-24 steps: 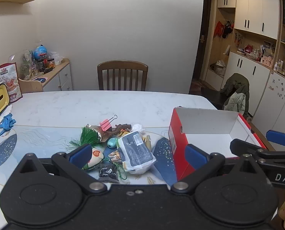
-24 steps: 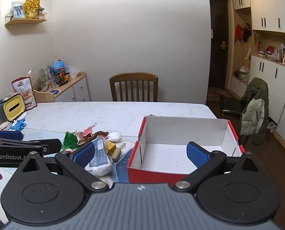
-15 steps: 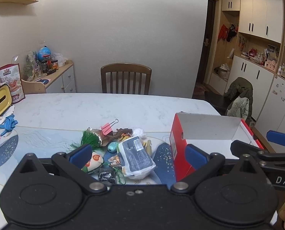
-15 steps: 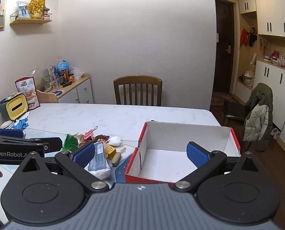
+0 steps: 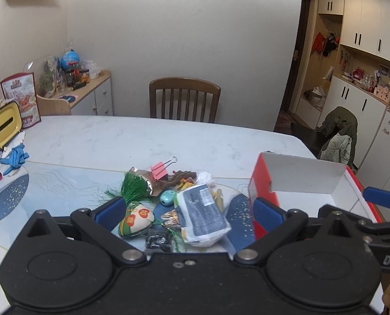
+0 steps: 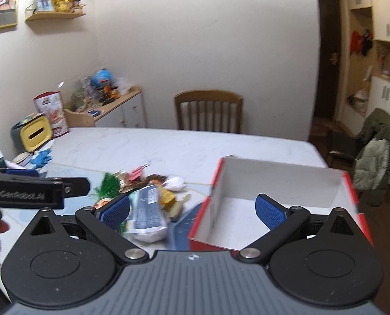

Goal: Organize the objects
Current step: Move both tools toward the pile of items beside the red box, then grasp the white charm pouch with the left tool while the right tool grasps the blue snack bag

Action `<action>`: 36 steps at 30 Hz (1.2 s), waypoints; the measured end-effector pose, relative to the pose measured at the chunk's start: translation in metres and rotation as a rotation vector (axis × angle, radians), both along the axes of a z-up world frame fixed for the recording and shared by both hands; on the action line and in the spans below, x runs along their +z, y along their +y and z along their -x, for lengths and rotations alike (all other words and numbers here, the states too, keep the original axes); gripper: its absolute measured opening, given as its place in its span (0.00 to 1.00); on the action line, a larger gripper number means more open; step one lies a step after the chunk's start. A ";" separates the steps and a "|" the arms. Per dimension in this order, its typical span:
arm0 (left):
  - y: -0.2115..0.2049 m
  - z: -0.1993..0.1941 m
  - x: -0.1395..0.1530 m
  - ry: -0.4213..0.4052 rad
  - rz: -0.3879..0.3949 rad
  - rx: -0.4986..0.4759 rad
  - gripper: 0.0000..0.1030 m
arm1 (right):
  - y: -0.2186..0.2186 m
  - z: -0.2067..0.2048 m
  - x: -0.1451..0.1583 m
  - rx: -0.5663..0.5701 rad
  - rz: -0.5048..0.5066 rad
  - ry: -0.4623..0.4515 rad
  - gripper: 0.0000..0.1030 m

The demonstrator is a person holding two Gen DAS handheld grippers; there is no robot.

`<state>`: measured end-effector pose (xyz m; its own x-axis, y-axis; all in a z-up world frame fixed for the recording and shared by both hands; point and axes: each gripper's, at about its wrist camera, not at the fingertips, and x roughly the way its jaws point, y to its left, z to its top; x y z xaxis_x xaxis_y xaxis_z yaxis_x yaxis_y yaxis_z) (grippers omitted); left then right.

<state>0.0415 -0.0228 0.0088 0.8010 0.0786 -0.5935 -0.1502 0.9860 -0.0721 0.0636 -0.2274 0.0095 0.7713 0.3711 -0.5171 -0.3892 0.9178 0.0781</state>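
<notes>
Item: clutter pile (image 5: 174,204) on table (image 5: 142,141), just left of empty box (image 5: 310,183). Left gripper (image 5: 187,208) and right gripper (image 6: 192,208) spread, holding nothing. Advised: take the top packet (image 5: 202,212) first.

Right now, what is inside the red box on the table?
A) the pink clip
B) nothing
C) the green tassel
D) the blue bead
B: the red box shows only its bare white floor, while the pink clip, green tassel and blue bead all lie in the pile on the table beside it.
</notes>
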 end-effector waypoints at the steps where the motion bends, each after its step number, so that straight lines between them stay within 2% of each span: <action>1: 0.006 -0.004 -0.003 0.007 0.000 0.002 1.00 | 0.005 -0.004 -0.003 0.015 0.002 0.005 0.99; 6: 0.036 -0.033 -0.031 0.047 -0.031 -0.019 0.99 | 0.040 -0.025 -0.024 0.051 0.074 0.047 0.99; 12: 0.079 -0.071 -0.075 0.146 0.047 -0.029 0.99 | 0.084 -0.050 -0.046 0.071 0.131 0.066 0.99; 18: 0.100 -0.098 -0.104 0.203 0.059 -0.072 0.98 | 0.117 -0.081 -0.071 0.055 0.187 0.106 0.91; 20: 0.106 -0.107 -0.113 0.226 0.075 -0.084 0.96 | 0.125 -0.090 -0.080 0.052 0.213 0.123 0.86; 22: 0.113 -0.114 -0.121 0.250 0.101 -0.088 0.95 | 0.130 -0.099 -0.087 0.034 0.232 0.147 0.72; 24: 0.119 -0.120 -0.127 0.264 0.134 -0.099 0.93 | 0.134 -0.106 -0.093 0.023 0.236 0.174 0.67; 30: 0.128 -0.127 -0.138 0.288 0.166 -0.130 0.84 | 0.140 -0.122 -0.108 -0.003 0.222 0.249 0.58; 34: 0.128 -0.128 -0.144 0.286 0.164 -0.154 0.81 | 0.142 -0.131 -0.116 -0.013 0.208 0.294 0.45; 36: 0.129 -0.130 -0.147 0.293 0.175 -0.162 0.74 | 0.141 -0.133 -0.119 -0.016 0.193 0.317 0.40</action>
<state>0.1712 0.1061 -0.1386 0.5890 -0.1579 -0.7926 -0.0329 0.9752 -0.2187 0.1965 -0.0861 -0.1092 0.5662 0.2327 -0.7907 -0.3592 0.9331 0.0174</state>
